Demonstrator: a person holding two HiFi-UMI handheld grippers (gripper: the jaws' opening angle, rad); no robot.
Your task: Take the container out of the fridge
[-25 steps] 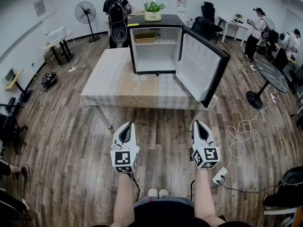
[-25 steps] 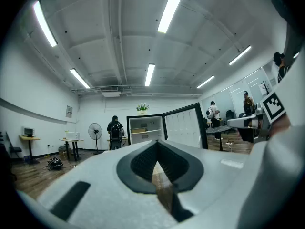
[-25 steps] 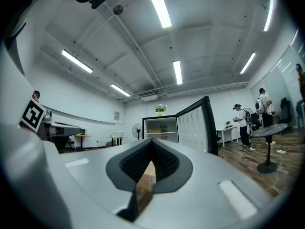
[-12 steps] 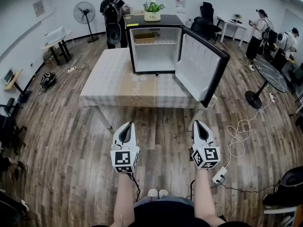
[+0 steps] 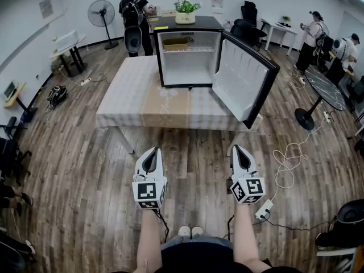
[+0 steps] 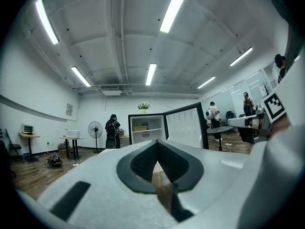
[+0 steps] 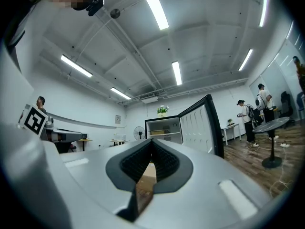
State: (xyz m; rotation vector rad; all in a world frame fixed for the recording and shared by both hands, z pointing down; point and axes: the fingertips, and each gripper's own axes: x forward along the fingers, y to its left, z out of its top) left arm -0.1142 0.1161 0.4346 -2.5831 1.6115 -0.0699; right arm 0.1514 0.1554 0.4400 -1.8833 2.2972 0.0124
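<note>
Tongs idling, no reach begun.
Left tongs (image 5: 153,150) and right tongs (image 5: 238,148) are staying shut, empty; open fridge (image 5: 199,24) is standing well ahead, container (image 5: 175,41) waiting inside.

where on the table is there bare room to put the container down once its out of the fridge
The table is bare across its front strip, between the fridge and the near edge, and along its left side in the head view. The right corner is crowded: the open door hangs over it.
</note>
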